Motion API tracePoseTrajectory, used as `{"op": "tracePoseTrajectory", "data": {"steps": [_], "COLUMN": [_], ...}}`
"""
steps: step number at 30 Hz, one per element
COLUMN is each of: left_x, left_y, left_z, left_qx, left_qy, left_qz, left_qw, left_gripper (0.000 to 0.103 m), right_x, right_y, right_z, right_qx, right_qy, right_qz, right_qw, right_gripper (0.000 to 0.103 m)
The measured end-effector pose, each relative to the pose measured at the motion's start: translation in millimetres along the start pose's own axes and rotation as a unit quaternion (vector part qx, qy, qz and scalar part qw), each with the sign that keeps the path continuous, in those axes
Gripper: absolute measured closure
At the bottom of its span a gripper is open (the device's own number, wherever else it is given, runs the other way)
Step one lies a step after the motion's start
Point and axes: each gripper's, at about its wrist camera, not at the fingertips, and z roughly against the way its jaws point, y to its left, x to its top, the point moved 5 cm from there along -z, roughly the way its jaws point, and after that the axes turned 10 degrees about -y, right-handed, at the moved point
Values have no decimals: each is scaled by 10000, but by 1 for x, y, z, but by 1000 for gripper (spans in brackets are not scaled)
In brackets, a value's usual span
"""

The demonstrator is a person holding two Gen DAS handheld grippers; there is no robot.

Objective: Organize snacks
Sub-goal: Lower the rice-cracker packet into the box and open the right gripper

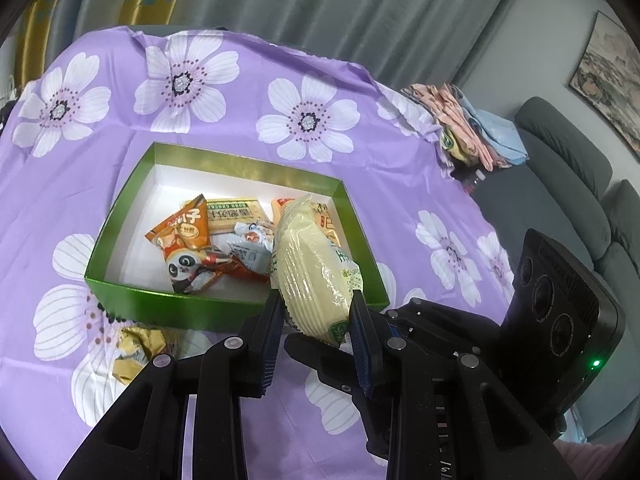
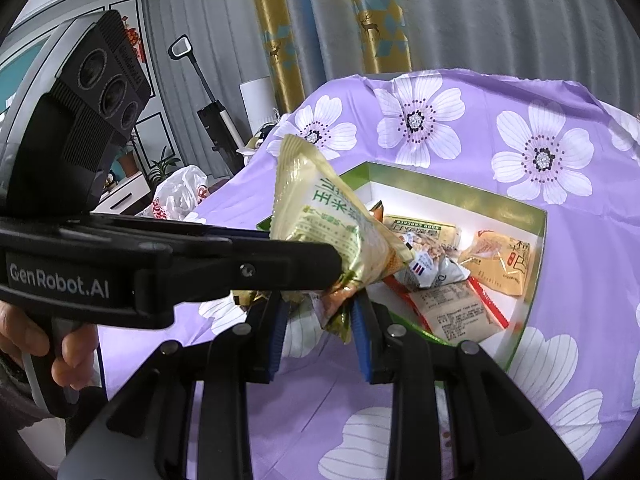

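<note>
Your left gripper [image 1: 318,312] is closed on the lower end of a pale yellow packet [image 1: 312,264], pads pinching its sides. Your right gripper [image 2: 320,314] clamps a crinkled foil corner that seems to belong to the same packet [image 2: 320,216], though the left gripper crossing the view hides the join. The packet hangs tilted over the near wall of the green box [image 1: 224,168], above the snacks already lying inside, among them a panda packet [image 1: 188,248]. Expect it to be light, soft and air-filled, with slick film and brittle contents: hold by the sealed end seams, not the puffed middle, and squeeze gently. One gold packet [image 1: 136,352] lies on the tabletop [image 1: 240,92] just outside the box.
</note>
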Motion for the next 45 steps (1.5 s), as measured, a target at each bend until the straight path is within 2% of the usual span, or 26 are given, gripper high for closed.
{"op": "tracePoseTrajectory", "data": {"steps": [19,45], "left_x": [32,30], "left_y": [11,48], "left_z": [-27,-75], "left_qx": [-51,29], "left_qy": [-67,282], "left_qz": [-32,477], "left_qw": [10000,9985], "left_gripper": [73,73], "right_x": [24,14], "right_y": [-23,-52], "right_z": [-25,-76], "right_qx": [-157,-273], "right_qy": [-69,584], "right_qz": [76,-355], "right_qw": [9998,9973], "right_gripper": [73,72]}}
